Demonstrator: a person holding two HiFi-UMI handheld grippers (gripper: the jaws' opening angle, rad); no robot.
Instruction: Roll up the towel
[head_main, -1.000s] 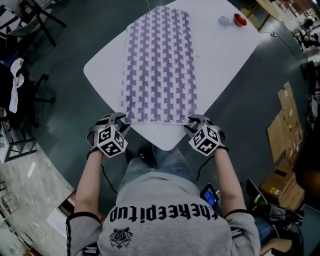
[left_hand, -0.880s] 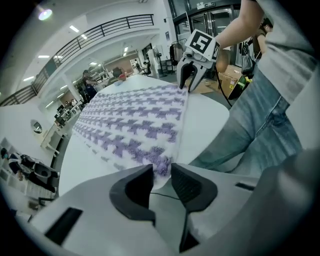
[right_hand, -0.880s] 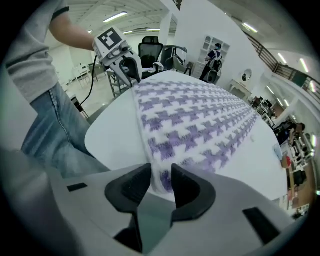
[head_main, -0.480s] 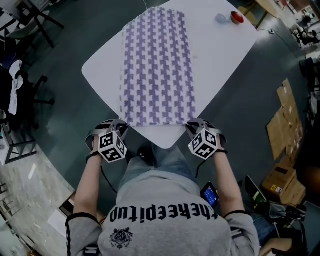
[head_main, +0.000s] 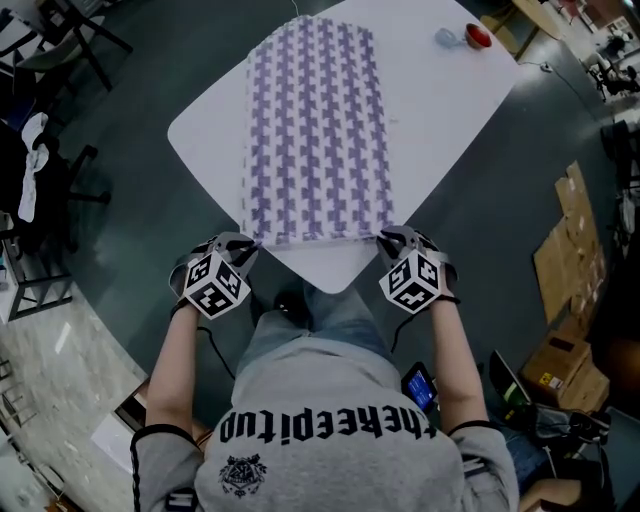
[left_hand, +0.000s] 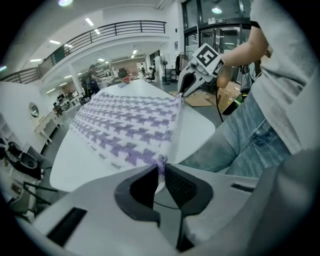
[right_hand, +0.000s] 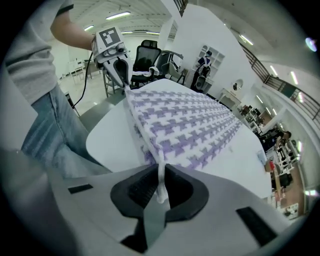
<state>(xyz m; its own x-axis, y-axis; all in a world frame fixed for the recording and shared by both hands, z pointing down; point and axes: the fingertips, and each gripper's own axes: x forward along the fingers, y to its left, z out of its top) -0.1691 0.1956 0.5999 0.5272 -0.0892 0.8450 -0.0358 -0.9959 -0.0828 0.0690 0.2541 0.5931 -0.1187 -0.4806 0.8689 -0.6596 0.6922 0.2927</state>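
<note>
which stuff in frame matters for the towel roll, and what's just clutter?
In use: towel on the white table; left gripper and right gripper, jaws just closed, each pinching a near corner.
Lying about: small red thing and blue thing at the table's far corner; cardboard boxes on the floor.

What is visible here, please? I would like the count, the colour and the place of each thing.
towel: one, white with a purple pattern, spread along the table.
table: one, white, under the towel.
red object: one, on the table's far right corner.
bluish thing: one, beside the red object.
cardboard boxes: several, brown, on the floor at the right.
left gripper: one, grey, jaws just closed on the towel's near left corner.
right gripper: one, grey, jaws just closed on the towel's near right corner.
sweatshirt: one, grey, on the person.
</note>
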